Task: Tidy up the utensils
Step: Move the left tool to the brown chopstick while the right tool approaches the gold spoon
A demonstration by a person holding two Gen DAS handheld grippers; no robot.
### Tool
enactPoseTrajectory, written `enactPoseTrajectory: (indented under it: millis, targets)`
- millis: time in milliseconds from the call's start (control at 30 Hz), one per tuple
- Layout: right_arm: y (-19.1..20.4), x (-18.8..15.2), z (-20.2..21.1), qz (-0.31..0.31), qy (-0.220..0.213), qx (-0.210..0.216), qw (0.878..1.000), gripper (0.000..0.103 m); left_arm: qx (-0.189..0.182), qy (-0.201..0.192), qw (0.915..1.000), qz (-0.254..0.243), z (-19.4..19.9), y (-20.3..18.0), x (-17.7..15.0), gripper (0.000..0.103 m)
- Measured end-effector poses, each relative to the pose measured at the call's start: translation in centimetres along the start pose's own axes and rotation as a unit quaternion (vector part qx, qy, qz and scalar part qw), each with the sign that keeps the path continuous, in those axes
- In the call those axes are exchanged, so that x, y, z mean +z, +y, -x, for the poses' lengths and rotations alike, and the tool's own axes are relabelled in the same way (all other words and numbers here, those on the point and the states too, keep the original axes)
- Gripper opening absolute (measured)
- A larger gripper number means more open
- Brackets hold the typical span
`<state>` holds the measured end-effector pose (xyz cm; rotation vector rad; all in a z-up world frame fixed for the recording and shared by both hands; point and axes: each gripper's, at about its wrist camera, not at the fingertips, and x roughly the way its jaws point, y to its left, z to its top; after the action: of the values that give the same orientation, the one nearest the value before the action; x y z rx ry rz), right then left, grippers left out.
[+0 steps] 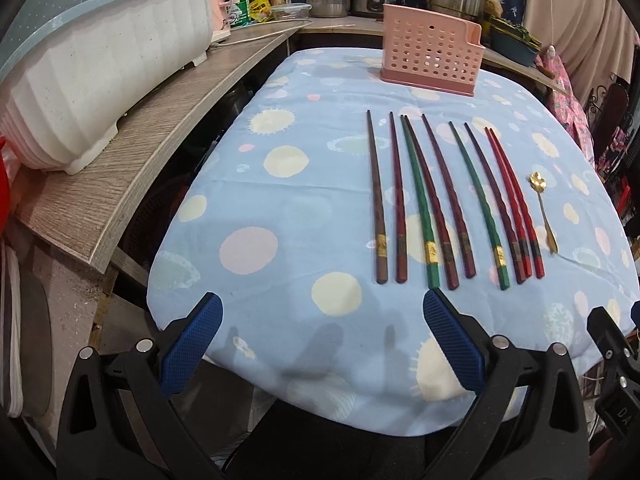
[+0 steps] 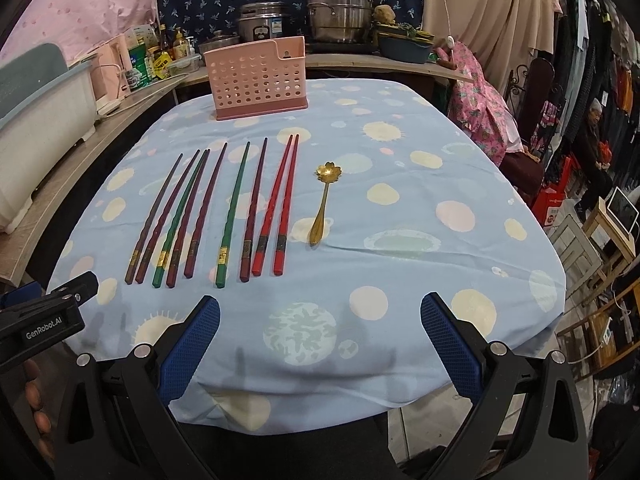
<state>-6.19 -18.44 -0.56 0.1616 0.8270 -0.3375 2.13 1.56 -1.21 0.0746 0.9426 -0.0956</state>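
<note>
1. Table (image 2: 460, 264): covered with a light blue cloth printed with pale dots and suns; it is the reference for every entry below.
2. Chopsticks (image 2: 224, 216): nine, lying flat in a row on the table's middle, thick ends toward me, tips toward the far edge. I count one brown, two green, two bright red, the rest dark red or maroon. The two red ones (image 2: 280, 208) lie close together at the right end of the row.
3. Gold spoon (image 2: 322, 204): flat on the table just right of the red pair, flower-shaped bowl pointing to the far edge.
4. Pink perforated holder (image 2: 258, 78): upright near the table's far edge, well apart from the chopstick tips. Nothing shows above its rim.
5. My left gripper (image 1: 322, 312): over the table's near edge, blue pads spread wide, holding nothing; its right pad is near the butt of a green chopstick (image 1: 422, 216).
6. My right gripper (image 2: 320, 314): over the near edge, likewise spread wide and empty.
</note>
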Motion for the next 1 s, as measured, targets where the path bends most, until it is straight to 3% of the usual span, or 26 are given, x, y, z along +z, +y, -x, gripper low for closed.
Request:
enactPoseTrajectory:
  millis: [433, 600, 733, 800, 1000]
  targets:
    - [-1.4, 2.6, -3.0, -0.018, -0.011, -0.004, 1.000, 0.096, -0.006, 0.008, 0.9999, -0.013, -4.2, -0.5, 2.6, 0.095]
    - [-1.8, 3.2, -4.2, -0.026, -0.004, -0.003, 1.000, 0.093, -0.011, 0.014, 0.9997, -0.018, -5.5, -0.7, 3.0, 0.083]
    - [-2.4, 3.5, -5.1, -0.035, 0.002, -0.003, 0.999, 0.088, -0.019, 0.023, 0.9994, -0.018, -6.2, -0.6, 2.9, 0.080]
    - [-2.6, 3.6, -5.5, -0.038, 0.005, -0.005, 0.999, 0.085, -0.026, 0.029, 0.9991, -0.017, -6.5, -0.5, 2.8, 0.071]
    - [-2.6, 4.3, -6.9, -0.038, 0.009, -0.001, 0.999, 0.076, -0.040, 0.038, 0.9983, -0.018, -7.0, -0.5, 2.4, 0.060]
